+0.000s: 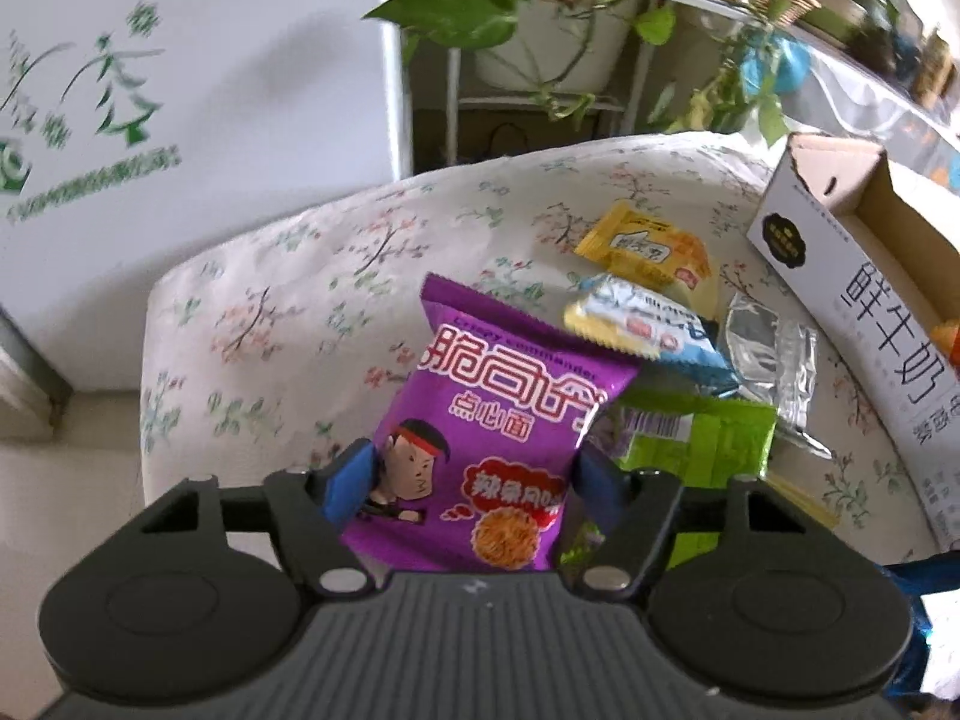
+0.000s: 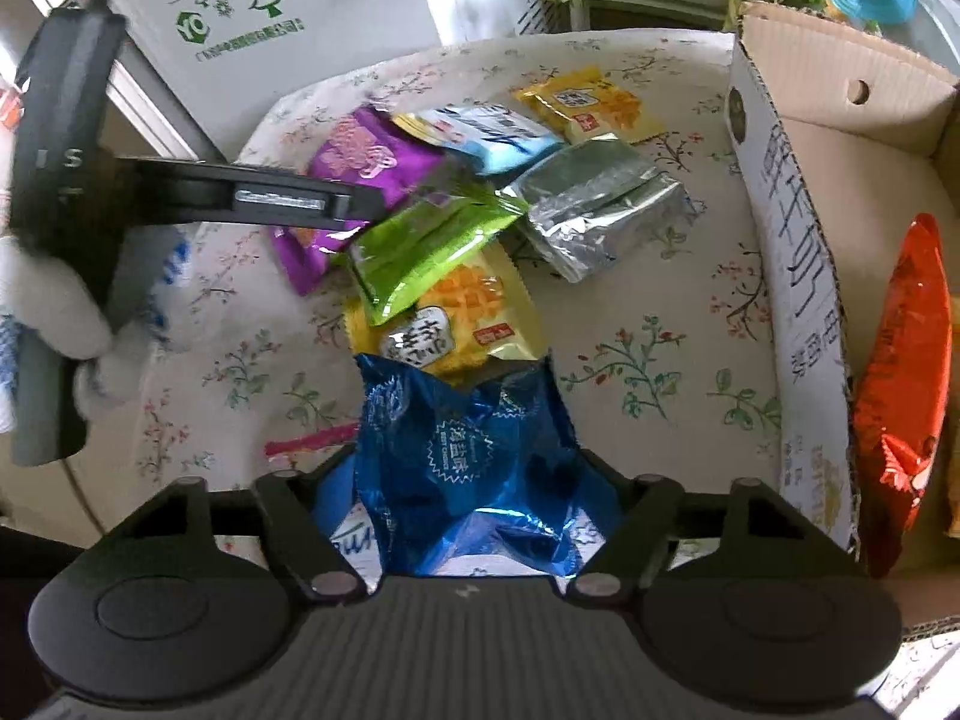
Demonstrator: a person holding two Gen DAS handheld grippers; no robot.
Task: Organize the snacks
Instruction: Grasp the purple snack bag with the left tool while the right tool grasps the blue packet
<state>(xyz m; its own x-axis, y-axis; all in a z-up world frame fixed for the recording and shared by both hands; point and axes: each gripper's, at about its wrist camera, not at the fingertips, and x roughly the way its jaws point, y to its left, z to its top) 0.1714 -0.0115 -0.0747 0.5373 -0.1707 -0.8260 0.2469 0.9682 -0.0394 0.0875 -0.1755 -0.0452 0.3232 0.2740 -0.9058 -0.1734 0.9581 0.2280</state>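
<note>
My left gripper (image 1: 471, 459) is shut on a purple noodle-snack bag (image 1: 504, 396), with the blue pads pressing its lower sides. In the right wrist view one of its fingers (image 2: 270, 201) reaches over that purple bag (image 2: 360, 156) in the snack pile. My right gripper (image 2: 468, 480) is shut on a crumpled blue foil packet (image 2: 474, 456) near the table's front. A green packet (image 2: 420, 246), a yellow waffle packet (image 2: 456, 318), a silver packet (image 2: 600, 210), a blue-white packet (image 2: 492, 132) and a yellow packet (image 2: 588, 102) lie on the floral cloth.
An open cardboard box (image 2: 792, 228) stands at the right with an orange-red bag (image 2: 900, 390) inside. A white board with green trees (image 1: 120, 120) and potted plants (image 1: 480, 0) stand behind the round table (image 1: 270, 312). A white fuzzy sleeve (image 2: 54, 300) holds the left gripper.
</note>
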